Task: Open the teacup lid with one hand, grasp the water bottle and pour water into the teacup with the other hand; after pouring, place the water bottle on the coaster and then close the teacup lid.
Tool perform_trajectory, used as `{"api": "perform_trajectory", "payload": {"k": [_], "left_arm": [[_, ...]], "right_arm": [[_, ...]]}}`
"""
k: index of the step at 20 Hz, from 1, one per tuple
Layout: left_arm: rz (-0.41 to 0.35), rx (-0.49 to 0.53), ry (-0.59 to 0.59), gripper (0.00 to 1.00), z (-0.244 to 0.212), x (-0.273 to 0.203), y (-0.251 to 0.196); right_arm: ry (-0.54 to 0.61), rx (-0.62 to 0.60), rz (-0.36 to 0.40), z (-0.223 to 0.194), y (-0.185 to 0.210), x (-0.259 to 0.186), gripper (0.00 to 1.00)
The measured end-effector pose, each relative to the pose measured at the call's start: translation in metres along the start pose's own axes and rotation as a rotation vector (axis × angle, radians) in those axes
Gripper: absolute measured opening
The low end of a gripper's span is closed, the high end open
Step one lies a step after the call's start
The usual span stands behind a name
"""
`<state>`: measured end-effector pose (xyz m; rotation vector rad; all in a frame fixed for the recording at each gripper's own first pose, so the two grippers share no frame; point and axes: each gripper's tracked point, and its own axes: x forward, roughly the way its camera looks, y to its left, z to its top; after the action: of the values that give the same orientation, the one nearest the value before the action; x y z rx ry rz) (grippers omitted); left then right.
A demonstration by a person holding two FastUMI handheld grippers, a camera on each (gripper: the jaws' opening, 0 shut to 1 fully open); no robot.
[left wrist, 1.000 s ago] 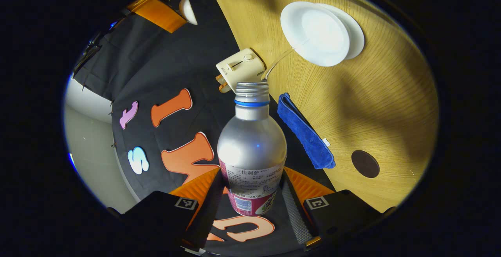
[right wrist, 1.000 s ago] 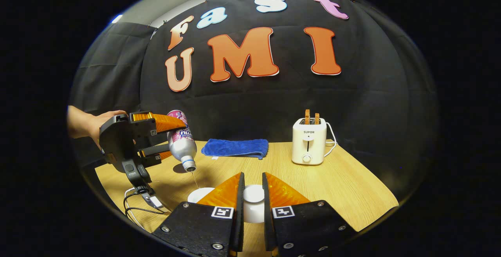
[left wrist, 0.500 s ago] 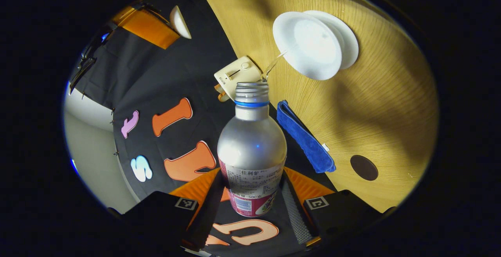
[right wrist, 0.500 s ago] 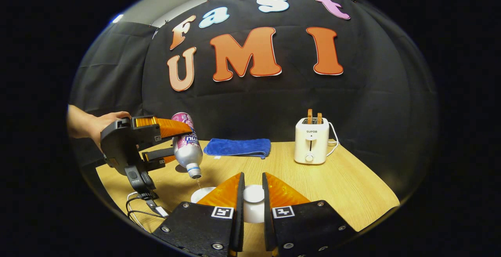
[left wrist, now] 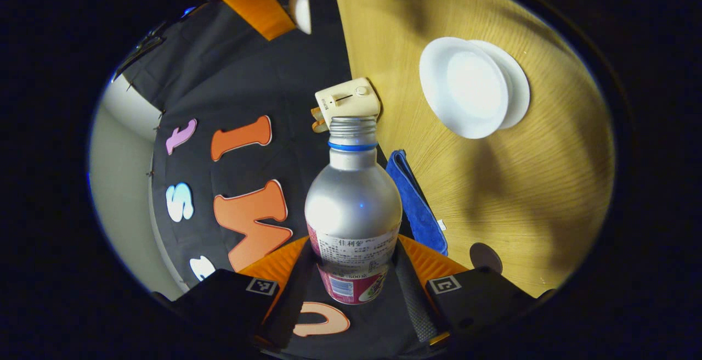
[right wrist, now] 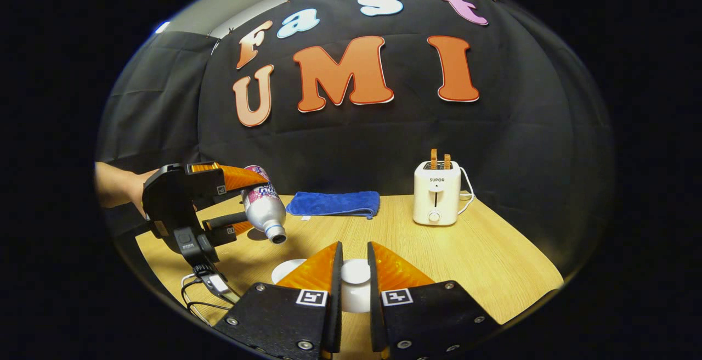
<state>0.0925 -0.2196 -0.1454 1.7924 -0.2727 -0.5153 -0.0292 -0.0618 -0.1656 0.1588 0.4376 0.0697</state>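
Observation:
My left gripper [left wrist: 354, 264] is shut on a silver water bottle [left wrist: 354, 206] with no cap, held tilted with its mouth toward the table. No water runs from the mouth. The white teacup [left wrist: 471, 88] stands uncovered on its saucer, up and to the right of the bottle's mouth. My right gripper [right wrist: 354, 246] is shut on the white teacup lid [right wrist: 355, 283], held above the table, with the teacup [right wrist: 288, 269] just to its left. In the right gripper view, the left gripper [right wrist: 222, 198] holds the bottle [right wrist: 263, 206] with its mouth left of the cup. A dark round coaster [left wrist: 485, 256] lies on the table.
A folded blue towel [right wrist: 334, 204] lies at the back of the wooden table [right wrist: 482, 261]. A white toaster [right wrist: 436, 198] with toast stands at the back right. A hand [right wrist: 118, 184] holds the left gripper, and a cable [right wrist: 200, 288] hangs below it.
The thin stream of water from the bottle to the teacup has stopped. The left gripper has tipped the bottle back toward level and drawn it away from the cup. The right gripper holds still.

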Motion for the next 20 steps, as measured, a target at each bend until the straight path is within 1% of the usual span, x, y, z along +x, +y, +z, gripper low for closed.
{"api": "perform_trajectory", "payload": {"k": [1, 2, 3, 4, 5, 6, 7, 8, 9, 11, 12, 14, 17, 18, 19, 20], "left_arm": [[0.003, -0.049, 0.005, 0.84, -0.003, -0.001, 0.001], [0.009, -0.108, 0.01, 0.82, -0.005, -0.002, 0.003], [0.016, -0.176, 0.019, 0.84, -0.008, -0.003, 0.004], [0.028, -0.25, 0.032, 0.84, -0.013, -0.002, 0.007], [0.043, -0.354, 0.079, 0.84, -0.023, -0.004, 0.01], [0.031, -0.486, 0.128, 0.84, -0.031, -0.011, 0.004], [0.024, -0.605, 0.149, 0.84, -0.031, -0.012, -0.003], [0.035, -0.683, 0.177, 0.82, -0.034, -0.015, -0.005], [0.06, -0.736, 0.192, 0.8, -0.039, -0.02, 0.0], [0.102, -0.842, 0.203, 0.8, -0.048, -0.021, 0.007], [0.118, -0.895, 0.208, 0.84, -0.053, -0.023, 0.007], [0.149, -0.993, 0.217, 0.83, -0.066, -0.024, 0.007], [0.154, -1.183, 0.237, 0.84, -0.078, -0.023, -0.004], [0.156, -1.251, 0.247, 0.8, -0.081, -0.022, -0.011], [0.168, -1.307, 0.257, 0.83, -0.083, -0.022, -0.01], [0.174, -1.352, 0.263, 0.84, -0.085, -0.02, -0.012]], "right_arm": [[-0.003, 0.003, -0.004, 0.001, 0.0, 0.0, 0.22], [-0.005, 0.008, -0.007, 0.002, 0.001, 0.001, 0.22], [-0.005, 0.013, -0.008, 0.002, 0.003, 0.002, 0.22], [-0.002, 0.016, -0.009, 0.001, 0.004, 0.003, 0.22], [-0.001, 0.019, -0.011, 0.001, 0.006, 0.003, 0.22], [-0.001, 0.023, -0.011, 0.001, 0.008, 0.004, 0.22], [0.002, 0.027, -0.011, 0.001, 0.01, 0.007, 0.22], [0.007, 0.031, -0.009, 0.001, 0.013, 0.008, 0.22], [0.012, 0.03, -0.008, 0.001, 0.016, 0.01, 0.22], [0.014, 0.021, -0.004, 0.003, 0.024, 0.012, 0.22], [0.012, 0.016, -0.003, 0.004, 0.028, 0.012, 0.22], [0.009, 0.008, -0.002, 0.006, 0.035, 0.015, 0.22], [0.002, 0.013, 0.0, 0.008, 0.046, 0.018, 0.22], [-0.002, 0.018, 0.0, 0.009, 0.049, 0.02, 0.22], [-0.003, 0.02, -0.001, 0.01, 0.052, 0.023, 0.22], [-0.003, 0.021, -0.001, 0.009, 0.055, 0.026, 0.22]]}}
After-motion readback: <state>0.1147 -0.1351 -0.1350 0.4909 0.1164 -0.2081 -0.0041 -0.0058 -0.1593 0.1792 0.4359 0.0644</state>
